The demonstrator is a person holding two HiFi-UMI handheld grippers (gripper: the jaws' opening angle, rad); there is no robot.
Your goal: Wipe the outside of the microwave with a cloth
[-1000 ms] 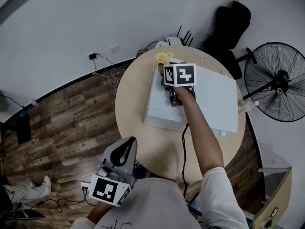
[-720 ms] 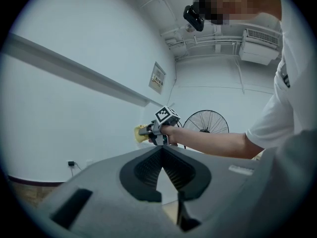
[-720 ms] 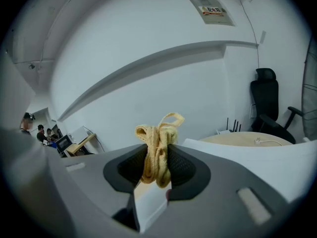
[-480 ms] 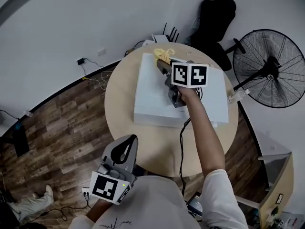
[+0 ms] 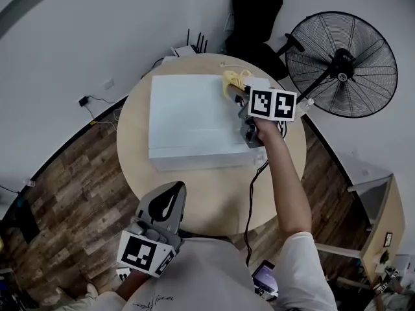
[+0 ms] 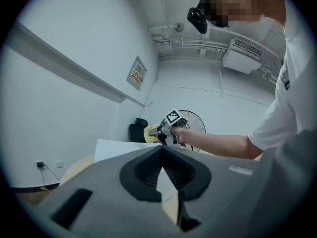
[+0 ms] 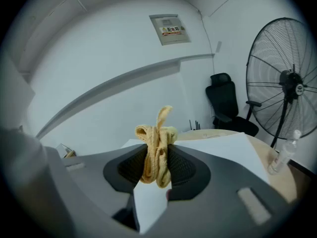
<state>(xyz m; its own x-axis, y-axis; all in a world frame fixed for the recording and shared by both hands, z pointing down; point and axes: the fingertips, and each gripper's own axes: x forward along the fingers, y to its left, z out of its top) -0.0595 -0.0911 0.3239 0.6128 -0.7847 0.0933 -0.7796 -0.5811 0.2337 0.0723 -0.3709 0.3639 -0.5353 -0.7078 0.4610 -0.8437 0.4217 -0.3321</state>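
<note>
Carried within the last second from the left rear corner of the microwave (image 5: 188, 118) top across to its right rear corner, with the yellow cloth (image 5: 233, 80) pinched in the right claw (image 5: 237, 94) throughout. Clamped hard on the bunched cloth, folds squeezed between the pads and one loop poking up. Pressed down now at the far right corner of the top panel. Looks like one pass along the back edge done. Probably leaves most of the top, the front and the sides yet to wipe.

Held low and idle by the body, off the near edge of the surface (image 5: 214, 203): the left claw (image 5: 163, 203), tips together on nothing.

Round and pale wood, with the microwave filling the middle and a clear bottle (image 7: 282, 155) at the right edge. Beyond the far edge: a standing fan (image 5: 342, 65), a black chair (image 5: 256, 15) and a router (image 5: 188, 49) against the white wall (image 5: 97, 18). Underneath, dark plank floor (image 5: 71, 173).
</note>
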